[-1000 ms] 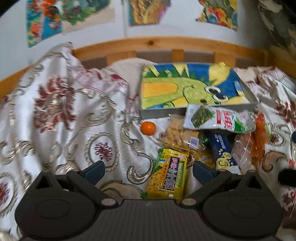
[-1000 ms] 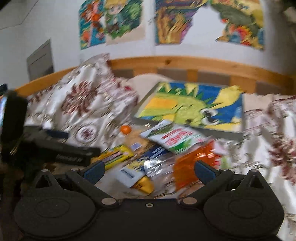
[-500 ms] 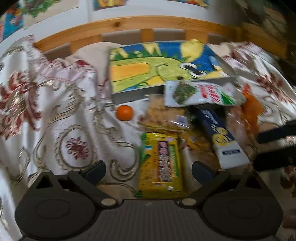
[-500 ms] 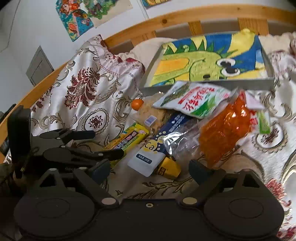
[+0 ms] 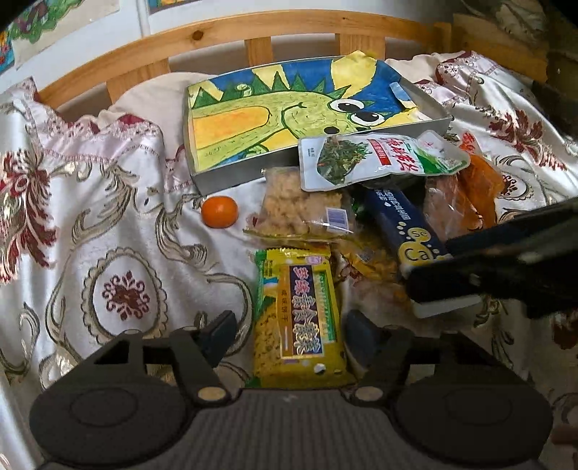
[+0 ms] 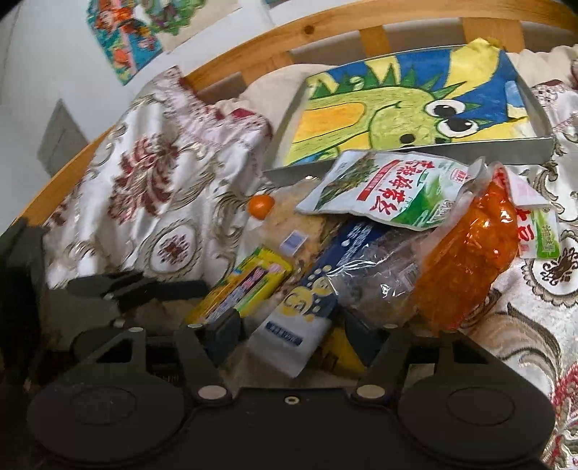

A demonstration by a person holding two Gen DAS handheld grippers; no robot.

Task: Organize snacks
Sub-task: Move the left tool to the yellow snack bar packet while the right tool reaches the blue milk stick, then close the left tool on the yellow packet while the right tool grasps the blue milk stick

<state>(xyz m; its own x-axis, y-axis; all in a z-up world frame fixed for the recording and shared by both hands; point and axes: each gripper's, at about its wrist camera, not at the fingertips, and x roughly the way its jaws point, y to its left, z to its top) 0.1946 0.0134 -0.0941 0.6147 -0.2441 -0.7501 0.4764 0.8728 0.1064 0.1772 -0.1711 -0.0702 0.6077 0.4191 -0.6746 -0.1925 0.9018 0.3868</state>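
Note:
A pile of snack packs lies on a patterned bedspread before a shallow grey box (image 5: pixel 231 177) lined with a dinosaur drawing. My left gripper (image 5: pixel 289 336) is open, its fingers on either side of the near end of a yellow cracker pack (image 5: pixel 300 314). My right gripper (image 6: pixel 292 332) is open around the white end of a dark blue "Ca" pack (image 6: pixel 310 300), and shows in the left wrist view (image 5: pixel 448 267). A white-green pouch (image 5: pixel 379 159), a clear bag of puffed snacks (image 5: pixel 300 213), an orange bag (image 6: pixel 466 267) and a small tangerine (image 5: pixel 219 211) lie around.
A wooden bed rail (image 5: pixel 253 32) runs behind the box, with a pillow (image 5: pixel 151 94) and drawings on the wall (image 6: pixel 123 39). Folded bedspread (image 5: pixel 72 173) rises at the left. The box (image 6: pixel 419 159) sits tilted at the back.
Both grippers have moved down and forward onto the pile. The left now straddles the yellow pack; the right has closed in on the blue pack's end.

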